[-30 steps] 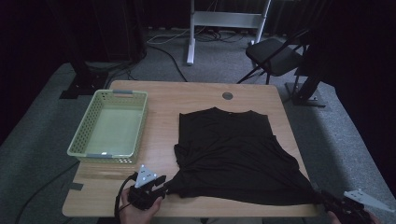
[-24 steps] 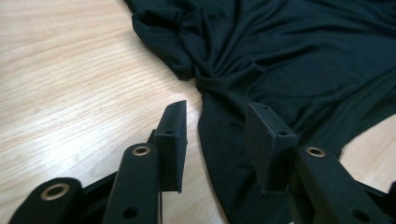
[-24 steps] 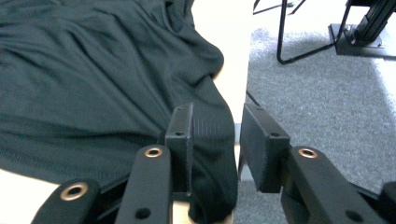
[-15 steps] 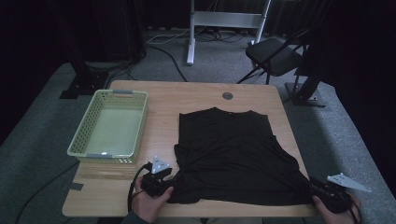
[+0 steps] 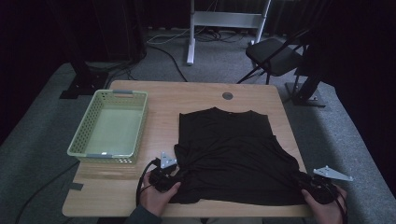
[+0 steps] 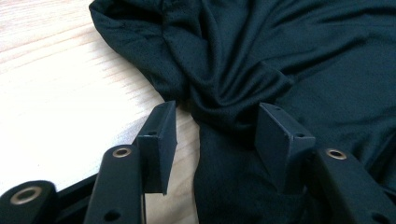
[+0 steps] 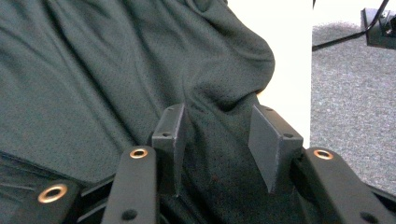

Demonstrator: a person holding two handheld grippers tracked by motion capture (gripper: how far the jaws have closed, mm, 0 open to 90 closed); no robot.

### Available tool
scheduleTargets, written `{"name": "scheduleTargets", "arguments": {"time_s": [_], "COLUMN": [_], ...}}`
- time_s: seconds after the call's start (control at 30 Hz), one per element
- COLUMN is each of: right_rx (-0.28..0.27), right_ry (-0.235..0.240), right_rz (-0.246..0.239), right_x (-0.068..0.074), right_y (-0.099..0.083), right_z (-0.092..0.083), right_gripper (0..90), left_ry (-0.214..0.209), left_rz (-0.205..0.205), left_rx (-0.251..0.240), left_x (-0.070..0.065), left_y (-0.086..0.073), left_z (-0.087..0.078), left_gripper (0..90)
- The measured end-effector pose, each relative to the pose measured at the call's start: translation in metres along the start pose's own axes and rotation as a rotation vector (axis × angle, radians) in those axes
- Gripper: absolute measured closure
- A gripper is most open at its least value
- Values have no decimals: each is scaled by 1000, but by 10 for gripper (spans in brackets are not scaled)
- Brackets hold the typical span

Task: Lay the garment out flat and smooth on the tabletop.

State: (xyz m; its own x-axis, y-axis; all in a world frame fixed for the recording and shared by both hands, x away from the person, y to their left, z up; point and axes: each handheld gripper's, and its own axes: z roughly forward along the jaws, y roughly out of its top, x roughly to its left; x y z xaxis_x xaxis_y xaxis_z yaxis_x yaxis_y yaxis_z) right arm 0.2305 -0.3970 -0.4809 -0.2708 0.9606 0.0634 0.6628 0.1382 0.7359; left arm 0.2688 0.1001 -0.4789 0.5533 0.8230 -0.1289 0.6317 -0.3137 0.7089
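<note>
Right now your left tongs (image 5: 173,173) sit at the near left corner of the black sleeveless shirt (image 5: 231,154), and your right tongs (image 5: 308,183) sit at its near right corner. The shirt lies spread on the wooden tabletop (image 5: 163,100), neckline pointing away from you and hem along the near edge, with wrinkles running toward the left corner.

Look along your left tongs (image 6: 215,135): the jaws have just been opening and now stand apart, with a bunched ridge of the shirt (image 6: 261,56) lying between them. The pads do not press on the cloth; pale tabletop (image 6: 56,93) shows beside the left jaw.

Your right tongs (image 7: 218,140) read the same way: the jaws have just been opening and stand wide, with a raised fold of the shirt (image 7: 116,70) between them, not clamped. Beyond that fold you see the edge of the tabletop (image 7: 285,42) and grey carpet (image 7: 355,102).

Your left hand (image 5: 156,198) rests on the tabletop just behind its tongs, and your right hand (image 5: 327,207) is at the near right corner.

A pale green basket (image 5: 79,140) stands on the left part of the tabletop, well apart from the shirt. A dark folding chair (image 5: 280,56) stands on the carpet beyond the far edge.
</note>
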Motion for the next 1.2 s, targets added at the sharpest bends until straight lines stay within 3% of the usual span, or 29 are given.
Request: {"name": "scheduleTargets", "arguments": {"time_s": [0.27,0.37,0.57,0.63,0.8,1.03,1.2], "right_rx": [22,28,43,51,80,88,97], "right_ry": [-7,-27,-12,-8,13,57,67], "right_rz": [-9,-27,-47,-55,-85,-79,-68], "right_x": [1,3,6,8,17,25,30], "right_y": [2,3,3,3,1,-10,-23], "right_z": [5,5,3,2,-4,-19,-29], "right_gripper": [570,609,784,826,862,878,878], "left_ry": [23,35,36,37,49,129,128], "left_rz": [16,25,50,53,50,42,41], "left_rx": [-7,-5,16,20,26,25,24], "left_x": [-4,-5,-8,-8,-5,3,-1], "left_y": [1,1,-1,-3,-10,-22,-26], "left_z": [3,3,0,-3,-12,-26,-30], "left_gripper": [511,583,791,823,837,839,839]}}
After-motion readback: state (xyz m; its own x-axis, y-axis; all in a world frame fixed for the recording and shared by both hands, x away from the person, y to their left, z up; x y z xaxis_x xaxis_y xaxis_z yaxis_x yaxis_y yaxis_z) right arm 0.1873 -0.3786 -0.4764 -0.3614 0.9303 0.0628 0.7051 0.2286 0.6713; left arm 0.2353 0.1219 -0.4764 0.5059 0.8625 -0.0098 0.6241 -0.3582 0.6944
